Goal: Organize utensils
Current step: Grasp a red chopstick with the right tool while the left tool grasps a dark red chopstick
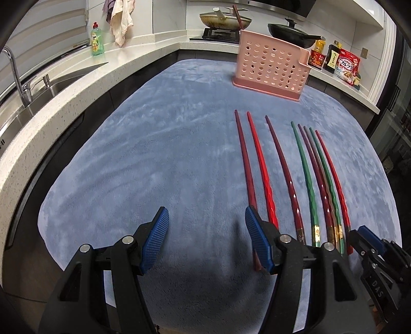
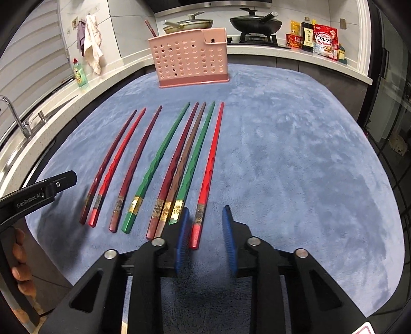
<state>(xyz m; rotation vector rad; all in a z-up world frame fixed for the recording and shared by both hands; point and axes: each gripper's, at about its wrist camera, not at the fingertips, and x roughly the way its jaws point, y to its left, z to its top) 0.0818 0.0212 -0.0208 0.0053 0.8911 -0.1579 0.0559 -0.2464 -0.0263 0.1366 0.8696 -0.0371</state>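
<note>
Several chopsticks, red, maroon, brown and green, lie side by side on a blue mat (image 1: 154, 159), tips pointing away; they also show in the right wrist view (image 2: 164, 164). A pink perforated utensil holder (image 1: 272, 65) stands upright at the mat's far side, seen too in the right wrist view (image 2: 190, 57). My left gripper (image 1: 206, 226) is open and empty, just left of the leftmost maroon chopstick (image 1: 245, 164). My right gripper (image 2: 205, 226) is open, its jaws either side of the thick end of the rightmost red chopstick (image 2: 209, 167), apart from it.
A white counter (image 1: 51, 102) with a sink and faucet (image 1: 15, 74) runs along the left, with a green soap bottle (image 1: 97, 41). Pans sit on the stove (image 1: 226, 20) behind the holder. Bottles and food packets (image 1: 336, 61) stand at the back right.
</note>
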